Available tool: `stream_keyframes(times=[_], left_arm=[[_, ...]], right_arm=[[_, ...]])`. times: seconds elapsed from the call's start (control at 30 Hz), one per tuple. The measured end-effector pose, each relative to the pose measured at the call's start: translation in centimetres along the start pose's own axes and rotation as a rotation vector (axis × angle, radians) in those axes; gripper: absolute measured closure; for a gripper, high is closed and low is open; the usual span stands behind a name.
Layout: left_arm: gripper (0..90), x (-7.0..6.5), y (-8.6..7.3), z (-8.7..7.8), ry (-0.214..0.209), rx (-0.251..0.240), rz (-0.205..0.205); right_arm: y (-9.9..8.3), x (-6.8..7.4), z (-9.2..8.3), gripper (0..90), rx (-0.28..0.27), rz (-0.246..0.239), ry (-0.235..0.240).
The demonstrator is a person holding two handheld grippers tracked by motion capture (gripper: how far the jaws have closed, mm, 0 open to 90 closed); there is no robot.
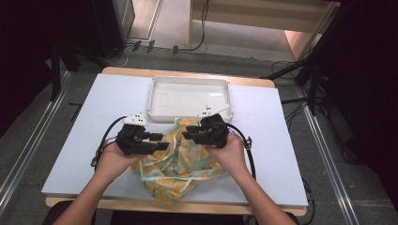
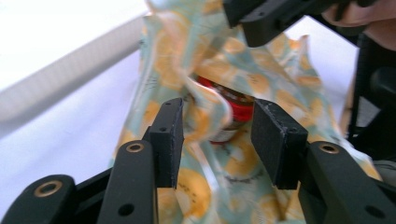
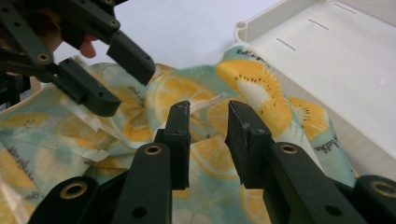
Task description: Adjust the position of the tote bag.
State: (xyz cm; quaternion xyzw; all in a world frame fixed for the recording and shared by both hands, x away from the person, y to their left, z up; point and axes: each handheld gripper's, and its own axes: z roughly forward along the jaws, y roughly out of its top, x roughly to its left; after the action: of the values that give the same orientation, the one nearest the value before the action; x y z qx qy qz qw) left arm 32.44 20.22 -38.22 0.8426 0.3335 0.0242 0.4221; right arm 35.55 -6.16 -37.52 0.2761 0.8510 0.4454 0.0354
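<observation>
We note the left claw (image 1: pixel 159 142) at the left edge of the fruit-print cloth bag (image 1: pixel 176 171), which lies crumpled on the white-covered table (image 1: pixel 84 136), just in front of the white tray (image 1: pixel 187 98). In the left gripper view its jaws stand about half apart with nothing pinched; the fabric lies beyond and below the pads (image 2: pixel 169 135), not pressed by them. Between the jaws, further off, we see a jar with a red lid (image 2: pixel 233 109) showing through the bag's mouth, so something is inside the bag.

In the middle, the bag's opening is gathered into folds with a pale drawstring or hem showing in the high view; its far corner touches the tray's near rim.

To the right, the right claw (image 1: pixel 190 133) faces the left one across the bag's mouth. In the right gripper view its jaws are likewise part open, hovering over the folds, gripping nothing.

Our reading: the step in hand is opening the bag, or getting at the jar, and both claws are between grips. The next move calls for each claw to take one lip of the opening and draw apart, keeping the jar from rolling as the cloth shifts.
</observation>
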Motion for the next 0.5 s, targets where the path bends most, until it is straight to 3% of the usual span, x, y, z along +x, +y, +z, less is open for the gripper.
stream_keyframes(times=[0.07,0.2,0.3,0.43,0.5], left_arm=[[53.8,0.3,0.4,0.1,0.001,-0.004,-0.007],[54.4,0.8,1.2,1.4,-0.05,0.017,-0.017],[63.7,1.2,1.5,2.7,-0.069,0.041,-0.027],[89.6,2.1,1.8,3.2,-0.048,0.028,-0.05],[90.0,2.2,1.9,3.2,-0.048,0.017,-0.054]], right_arm=[[0.0,0.0,0.0,71.0,-0.001,-0.001,0.002],[0.0,0.2,0.1,71.1,0.0,0.001,0.004],[0.0,0.4,0.0,71.1,-0.007,-0.005,0.01],[-0.1,0.9,-0.2,70.9,-0.013,-0.007,0.019],[-0.4,1.3,-0.2,69.4,-0.015,-0.008,0.025]])
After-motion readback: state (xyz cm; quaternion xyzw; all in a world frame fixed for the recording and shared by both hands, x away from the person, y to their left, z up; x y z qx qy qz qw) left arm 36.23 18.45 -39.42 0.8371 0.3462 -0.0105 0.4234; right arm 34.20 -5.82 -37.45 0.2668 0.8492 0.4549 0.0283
